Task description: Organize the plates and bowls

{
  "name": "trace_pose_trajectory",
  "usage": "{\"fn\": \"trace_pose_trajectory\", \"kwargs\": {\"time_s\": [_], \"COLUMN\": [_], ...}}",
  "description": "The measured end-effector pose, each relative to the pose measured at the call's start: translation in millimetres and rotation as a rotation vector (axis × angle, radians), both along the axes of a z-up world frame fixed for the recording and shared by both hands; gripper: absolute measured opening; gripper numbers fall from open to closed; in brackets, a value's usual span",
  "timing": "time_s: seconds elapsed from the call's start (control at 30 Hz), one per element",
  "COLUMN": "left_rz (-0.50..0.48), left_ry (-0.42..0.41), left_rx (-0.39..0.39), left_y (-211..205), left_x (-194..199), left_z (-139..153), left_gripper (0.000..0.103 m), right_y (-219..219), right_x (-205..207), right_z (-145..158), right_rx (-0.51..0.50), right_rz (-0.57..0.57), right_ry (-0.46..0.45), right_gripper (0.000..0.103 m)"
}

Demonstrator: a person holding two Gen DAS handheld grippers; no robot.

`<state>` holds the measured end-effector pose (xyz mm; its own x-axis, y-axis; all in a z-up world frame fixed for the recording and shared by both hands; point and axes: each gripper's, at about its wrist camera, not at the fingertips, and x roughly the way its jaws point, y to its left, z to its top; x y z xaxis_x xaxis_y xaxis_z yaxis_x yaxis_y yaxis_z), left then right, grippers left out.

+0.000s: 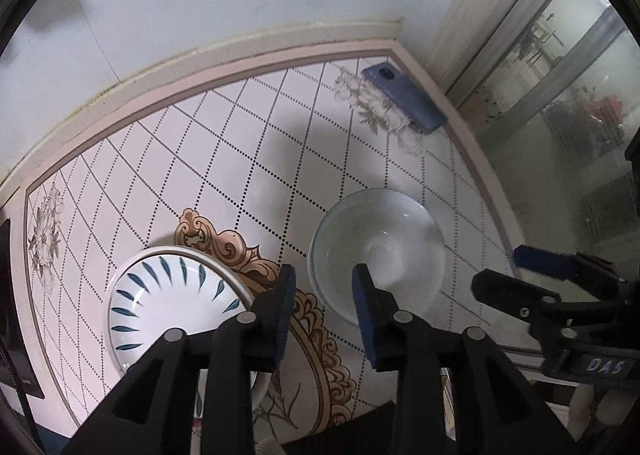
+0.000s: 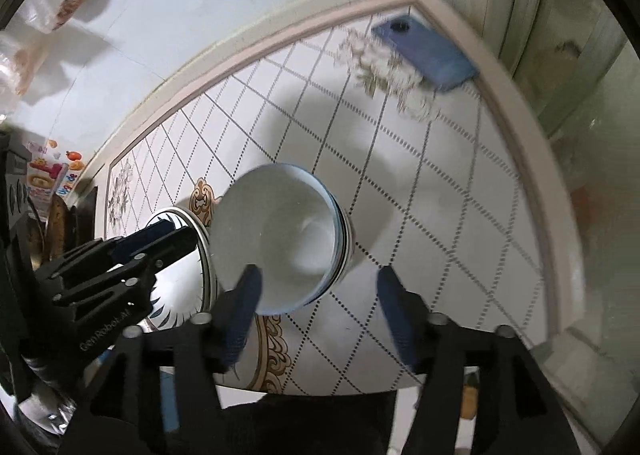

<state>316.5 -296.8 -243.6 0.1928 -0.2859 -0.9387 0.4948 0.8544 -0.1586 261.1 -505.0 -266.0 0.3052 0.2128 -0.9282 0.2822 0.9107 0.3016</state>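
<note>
A white plate (image 1: 168,295) with blue leaf marks lies on the tiled tabletop, low on the left in the left wrist view. Right of it stands a pale round bowl (image 1: 380,251). My left gripper (image 1: 323,295) hangs open above the gap between them, with nothing between its fingers. The right wrist view shows the bowl (image 2: 280,239) as the top of a short nested stack with blue rims. My right gripper (image 2: 320,295) is open above the stack's near edge, its pads apart from it. The plate's rim (image 2: 200,251) shows under the left gripper's fingers (image 2: 160,235).
A blue phone (image 1: 404,97) lies face down at the table's far right corner (image 2: 428,55). A pink border (image 1: 472,159) frames the tabletop against a white wall. A glass door (image 1: 560,115) stands to the right. Packets and dark objects (image 2: 48,183) crowd the left.
</note>
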Motion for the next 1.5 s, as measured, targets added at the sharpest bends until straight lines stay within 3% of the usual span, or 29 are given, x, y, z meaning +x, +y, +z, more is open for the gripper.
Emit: {"fn": "trace_pose_trajectory", "kwargs": {"time_s": [0.03, 0.13, 0.2, 0.33, 0.57, 0.73, 1.07, 1.3, 1.5], "left_rz": [-0.004, -0.011, -0.015, -0.013, -0.010, -0.008, 0.014, -0.020, -0.031], "left_ry": [-0.007, -0.052, -0.072, -0.091, -0.116, -0.085, 0.032, 0.120, 0.231], "left_rx": [-0.006, -0.017, -0.024, -0.067, -0.112, -0.116, -0.002, 0.020, -0.001], "left_y": [2.2, 7.8, 11.3, 16.4, 16.1, 8.6, -15.3, -32.0, -39.0], "left_x": [-2.0, -6.6, -8.9, -12.3, -11.2, 0.3, 41.6, 60.7, 68.7], "left_z": [4.9, 20.0, 29.6, 49.3, 69.7, 51.9, -35.2, -75.9, -107.1], "left_gripper": [0.051, 0.072, 0.075, 0.097, 0.097, 0.097, 0.094, 0.092, 0.091], "right_y": [0.7, 1.8, 3.2, 6.4, 6.8, 0.7, -19.8, -31.1, -33.9], "right_x": [-3.5, -12.4, -18.1, -29.5, -42.5, -39.5, -4.1, 19.6, 32.7], "right_z": [8.2, 28.1, 40.2, 62.3, 86.8, 80.8, 2.0, -78.2, -116.8], "right_rx": [-0.008, -0.027, -0.049, -0.074, -0.116, -0.079, 0.114, 0.286, 0.375], "right_rz": [-0.002, -0.017, -0.021, -0.025, -0.036, -0.029, -0.014, -0.025, -0.027], "right_ry": [-0.012, -0.035, -0.050, -0.079, -0.123, -0.122, -0.066, 0.024, 0.044], "right_gripper": [0.081, 0.086, 0.090, 0.092, 0.096, 0.096, 0.096, 0.096, 0.096]}}
